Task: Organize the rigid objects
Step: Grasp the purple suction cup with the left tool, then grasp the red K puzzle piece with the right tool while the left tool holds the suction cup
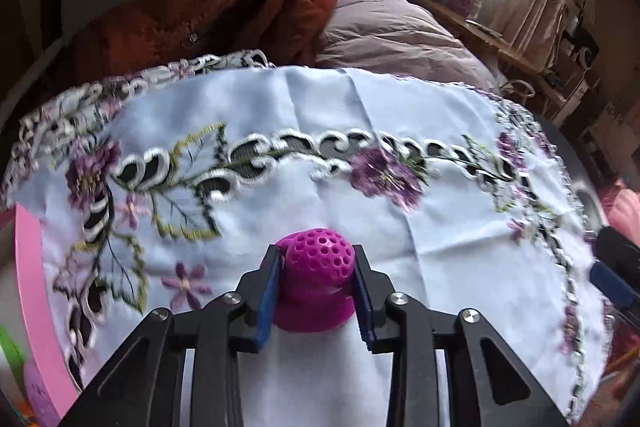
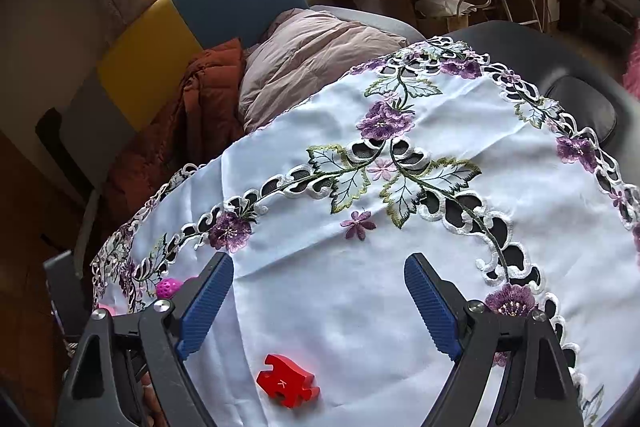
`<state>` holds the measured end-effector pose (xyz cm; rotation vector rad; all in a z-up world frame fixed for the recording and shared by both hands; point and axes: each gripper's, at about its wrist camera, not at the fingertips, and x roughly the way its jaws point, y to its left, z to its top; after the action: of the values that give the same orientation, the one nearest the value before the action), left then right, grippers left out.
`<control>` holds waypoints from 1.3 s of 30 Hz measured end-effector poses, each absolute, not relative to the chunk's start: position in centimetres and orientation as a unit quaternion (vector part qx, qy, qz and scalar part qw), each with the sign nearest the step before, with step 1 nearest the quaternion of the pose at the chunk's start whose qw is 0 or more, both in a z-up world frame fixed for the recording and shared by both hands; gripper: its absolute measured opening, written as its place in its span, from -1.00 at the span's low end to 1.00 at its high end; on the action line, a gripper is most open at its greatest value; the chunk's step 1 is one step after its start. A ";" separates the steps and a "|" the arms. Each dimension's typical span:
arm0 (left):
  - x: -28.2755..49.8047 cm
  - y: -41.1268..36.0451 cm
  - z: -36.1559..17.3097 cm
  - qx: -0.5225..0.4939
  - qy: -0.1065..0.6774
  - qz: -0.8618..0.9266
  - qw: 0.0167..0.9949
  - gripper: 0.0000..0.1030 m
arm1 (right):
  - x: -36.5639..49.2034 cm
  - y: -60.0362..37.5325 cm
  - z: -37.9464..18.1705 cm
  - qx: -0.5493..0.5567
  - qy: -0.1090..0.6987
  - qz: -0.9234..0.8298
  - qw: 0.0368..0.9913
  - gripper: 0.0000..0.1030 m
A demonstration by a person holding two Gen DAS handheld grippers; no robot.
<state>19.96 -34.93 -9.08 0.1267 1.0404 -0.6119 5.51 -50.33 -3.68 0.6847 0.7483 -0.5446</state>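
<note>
Left tongs (image 1: 316, 291) clamp the pink perforated ball (image 1: 316, 267); right tongs (image 2: 318, 301) gape over the red puzzle piece (image 2: 289, 381). Lift straight, grip steady.

Left claw (image 1: 316, 281) pitched steeply down, blue pads (image 1: 267, 301) pulled in close and pressing both sides of the magenta perforated ball (image 1: 316, 267), black linkage arms folded inward behind them. Right claw (image 2: 319, 301) also angled down, jaws spread wide, ribbed blue pads (image 2: 206, 307) well apart with nothing between them. Right claw's tips hang above the bench (image 2: 320, 287), touching nothing.
</note>
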 end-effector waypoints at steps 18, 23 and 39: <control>8.3 -27.6 -4.2 0.075 0.441 -0.330 0.831 -0.37 | 8.8 -46.9 -6.0 0.269 0.451 -0.147 0.838 0.70; 6.6 -25.2 -2.7 0.070 0.430 -0.332 0.837 -0.37 | 9.5 -45.1 -7.0 0.234 0.489 -0.115 0.832 0.64; 4.4 -18.5 -0.3 0.030 0.421 -0.316 0.850 -0.36 | 9.6 -43.2 -9.2 0.177 0.553 -0.093 0.809 0.44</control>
<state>4.41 -18.46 -0.30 0.0640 0.8874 -0.6654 9.65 -43.15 -9.17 0.3776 1.1822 -0.1985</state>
